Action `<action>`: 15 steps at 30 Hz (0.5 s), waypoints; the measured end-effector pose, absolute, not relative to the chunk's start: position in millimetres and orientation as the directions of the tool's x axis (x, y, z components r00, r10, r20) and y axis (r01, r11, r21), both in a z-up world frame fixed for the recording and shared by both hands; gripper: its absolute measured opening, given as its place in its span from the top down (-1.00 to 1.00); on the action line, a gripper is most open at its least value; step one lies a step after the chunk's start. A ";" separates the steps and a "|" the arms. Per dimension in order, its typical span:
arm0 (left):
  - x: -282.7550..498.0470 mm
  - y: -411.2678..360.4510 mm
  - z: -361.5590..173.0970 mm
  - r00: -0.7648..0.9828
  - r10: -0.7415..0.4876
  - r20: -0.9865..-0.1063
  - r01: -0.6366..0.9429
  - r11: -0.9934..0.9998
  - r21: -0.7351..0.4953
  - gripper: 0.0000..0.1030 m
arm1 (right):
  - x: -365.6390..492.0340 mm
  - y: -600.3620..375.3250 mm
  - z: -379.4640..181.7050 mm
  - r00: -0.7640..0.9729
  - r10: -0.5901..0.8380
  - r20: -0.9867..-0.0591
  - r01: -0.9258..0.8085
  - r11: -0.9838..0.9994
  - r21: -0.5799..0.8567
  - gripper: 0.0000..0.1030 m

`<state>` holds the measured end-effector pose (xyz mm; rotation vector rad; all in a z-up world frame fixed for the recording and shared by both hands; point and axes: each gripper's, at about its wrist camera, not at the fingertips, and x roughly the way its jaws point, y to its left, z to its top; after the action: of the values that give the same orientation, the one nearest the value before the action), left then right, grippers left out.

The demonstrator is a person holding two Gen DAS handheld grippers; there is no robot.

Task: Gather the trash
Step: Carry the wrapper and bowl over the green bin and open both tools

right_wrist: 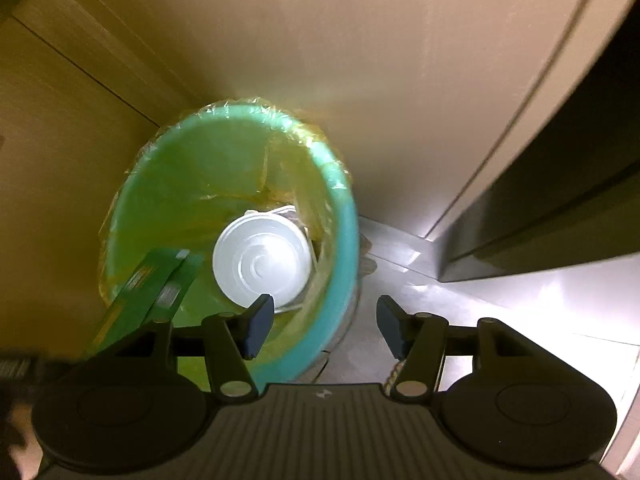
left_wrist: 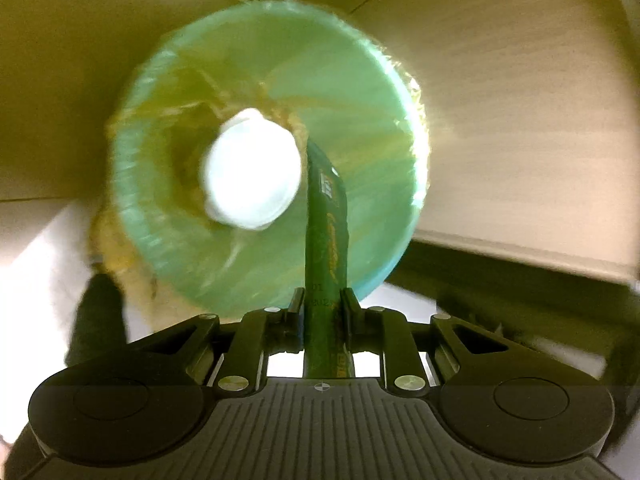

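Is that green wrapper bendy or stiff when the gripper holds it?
Probably bendy: the green wrapper curves over past the left gripper that pinches it. It looks thin and flat, so likely very light. Let go above the bin, it may flutter rather than drop straight.

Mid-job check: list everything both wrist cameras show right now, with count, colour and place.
Round teal plastic trash bin: one, teal, on the floor against a beige wall, directly below both grippers.
Clear yellowish plastic bin liner: one, translucent, lining the bin and folded over its rim.
Round white plastic lid or cup: one, white, at the bottom of the bin.
Long green printed wrapper: one, green, hanging over the bin's opening, pinched at its lower end.
Grey tiled floor: glossy, right of the bin.
Dark cabinet or door: one, far right.
Left gripper: black, closed on the wrapper.
Right gripper: black with blue pads, open, empty.
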<state>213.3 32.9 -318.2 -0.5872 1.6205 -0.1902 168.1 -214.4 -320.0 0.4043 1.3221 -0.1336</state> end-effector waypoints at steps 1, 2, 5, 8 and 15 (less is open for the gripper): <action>219.1 30.8 -331.3 -0.028 -0.473 -0.881 -0.290 0.847 -0.446 0.50 | 166.4 -216.9 -315.5 0.249 0.129 -0.960 0.321 0.924 0.207 -0.11; 224.2 30.5 -345.0 -0.037 -0.458 -0.888 -0.326 0.846 -0.423 0.51 | 164.2 -219.8 -313.1 0.249 0.123 -0.961 0.316 0.927 0.200 -0.11; 228.7 36.9 -366.2 -0.052 -0.421 -0.905 -0.437 0.825 -0.359 0.51 | 163.4 -224.0 -297.7 0.260 0.086 -0.962 0.290 0.943 0.163 -0.11; 224.2 40.7 -358.3 -0.012 -0.448 -0.894 -0.436 0.807 -0.399 0.50 | 157.7 -229.2 -271.5 0.318 0.059 -0.946 0.236 0.962 0.140 -0.17; 190.2 38.1 -253.2 0.150 -0.447 -0.882 -0.221 0.854 -0.471 0.50 | 153.9 -227.3 -234.0 0.400 0.073 -0.914 0.120 0.984 0.131 -0.27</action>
<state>190.2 38.1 -253.2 -0.5725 1.4338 -0.1752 153.9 -227.3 -234.0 0.1864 1.1611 -0.0302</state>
